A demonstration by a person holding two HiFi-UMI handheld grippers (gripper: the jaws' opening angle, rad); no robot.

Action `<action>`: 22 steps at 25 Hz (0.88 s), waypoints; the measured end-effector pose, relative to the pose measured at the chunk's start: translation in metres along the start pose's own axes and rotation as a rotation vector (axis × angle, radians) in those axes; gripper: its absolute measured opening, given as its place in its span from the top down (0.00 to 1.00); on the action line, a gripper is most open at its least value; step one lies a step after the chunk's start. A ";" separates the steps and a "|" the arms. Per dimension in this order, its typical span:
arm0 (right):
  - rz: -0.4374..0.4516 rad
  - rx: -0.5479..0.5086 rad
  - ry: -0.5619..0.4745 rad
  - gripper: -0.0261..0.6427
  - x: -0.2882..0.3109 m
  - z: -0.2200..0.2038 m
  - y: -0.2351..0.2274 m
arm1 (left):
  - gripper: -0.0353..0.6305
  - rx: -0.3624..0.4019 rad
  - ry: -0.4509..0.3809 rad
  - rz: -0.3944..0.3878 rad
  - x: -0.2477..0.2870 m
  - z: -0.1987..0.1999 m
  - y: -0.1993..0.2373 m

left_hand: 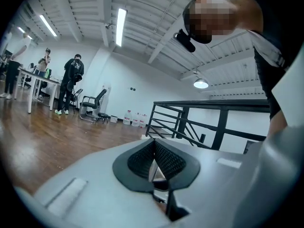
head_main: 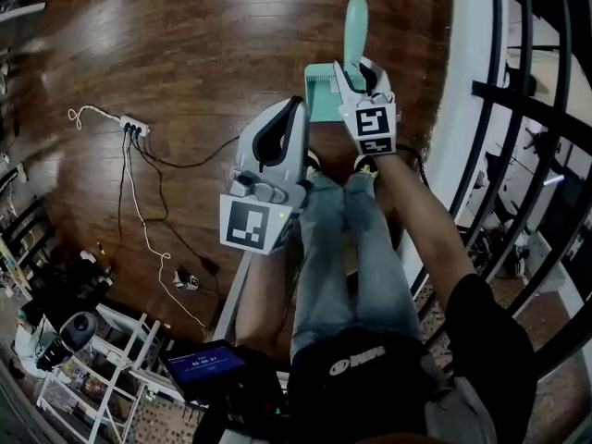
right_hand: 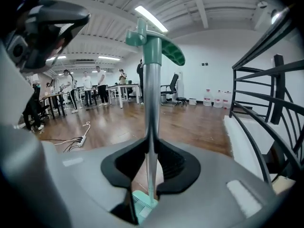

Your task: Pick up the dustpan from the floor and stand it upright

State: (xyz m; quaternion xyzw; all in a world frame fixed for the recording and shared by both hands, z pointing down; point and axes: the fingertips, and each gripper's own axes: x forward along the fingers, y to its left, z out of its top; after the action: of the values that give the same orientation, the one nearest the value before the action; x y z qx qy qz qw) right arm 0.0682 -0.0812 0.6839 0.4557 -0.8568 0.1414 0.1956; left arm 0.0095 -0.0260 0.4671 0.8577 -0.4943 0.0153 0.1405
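The teal dustpan [head_main: 324, 95] stands upright with its pan near the wooden floor and its long handle [head_main: 355, 21] rising toward me. My right gripper [head_main: 356, 74] is shut on the metal pole [right_hand: 152, 103] of that handle. In the right gripper view the pole runs straight up between the pads [right_hand: 171, 161], with the teal grip [right_hand: 164, 49] above and the pan [right_hand: 142, 204] below. My left gripper [head_main: 282, 123] hangs to the left of the dustpan, apart from it. Its pads [left_hand: 166, 160] meet at the tip with nothing between them.
A white power strip [head_main: 134, 125] with trailing cables lies on the floor at the left. A black railing [head_main: 536, 109] and a white ledge run along the right side. The person's legs and shoes [head_main: 365, 165] are just behind the dustpan. People, tables and an office chair [left_hand: 92, 106] stand far off.
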 end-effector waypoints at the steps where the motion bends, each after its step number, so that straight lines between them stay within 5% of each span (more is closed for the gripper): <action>1: 0.001 -0.014 0.001 0.84 -0.010 -0.005 0.006 | 0.92 0.004 0.001 -0.009 -0.005 -0.001 -0.007; 12: 0.089 0.048 0.019 0.79 -0.035 -0.014 0.033 | 0.92 0.031 -0.006 -0.080 -0.051 0.020 -0.028; 22: 0.090 -0.019 0.109 0.68 -0.028 -0.024 0.019 | 0.92 0.042 -0.006 -0.085 -0.067 0.037 -0.024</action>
State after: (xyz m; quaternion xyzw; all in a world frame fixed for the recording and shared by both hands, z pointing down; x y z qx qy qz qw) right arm 0.0714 -0.0403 0.6904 0.4063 -0.8660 0.1664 0.2395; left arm -0.0081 0.0323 0.4152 0.8807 -0.4575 0.0169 0.1216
